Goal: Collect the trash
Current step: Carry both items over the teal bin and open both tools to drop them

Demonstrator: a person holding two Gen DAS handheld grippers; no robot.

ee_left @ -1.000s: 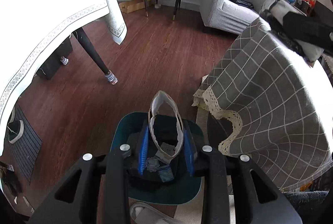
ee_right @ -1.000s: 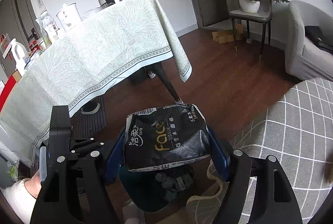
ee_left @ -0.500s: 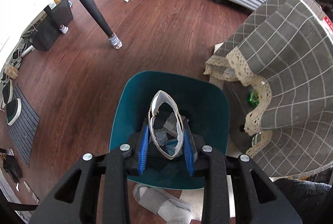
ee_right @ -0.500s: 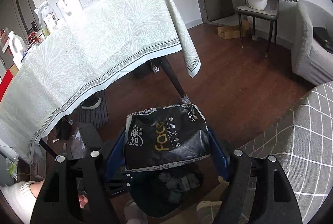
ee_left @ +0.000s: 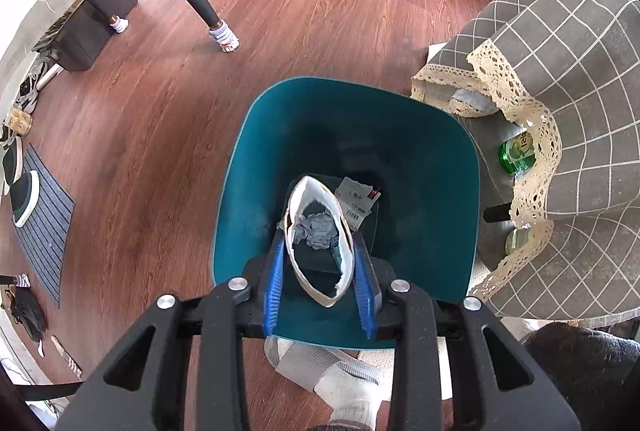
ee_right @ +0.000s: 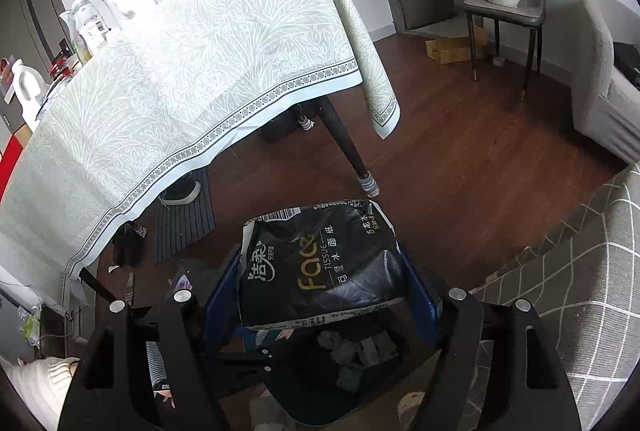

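Teal bin (ee_left: 248, 167) sits directly below your left gripper (ee_left: 320, 267), closed on a squashed paper cup (ee_left: 320, 243) for dropping; your right gripper (ee_right: 320, 267) clamps a black tissue wrapper (ee_right: 320, 263) above the bin.

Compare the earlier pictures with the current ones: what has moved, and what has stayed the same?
The left gripper has tipped down over the teal bin, which now fills its view, bringing its paper ring above the rubbish inside. Both grips are unchanged: the right gripper still holds the black tissue packet.

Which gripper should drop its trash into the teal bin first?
Left. The left gripper holds the cardboard ring directly above the teal bin; the right gripper's tissue wrapper sits nearer the rim.
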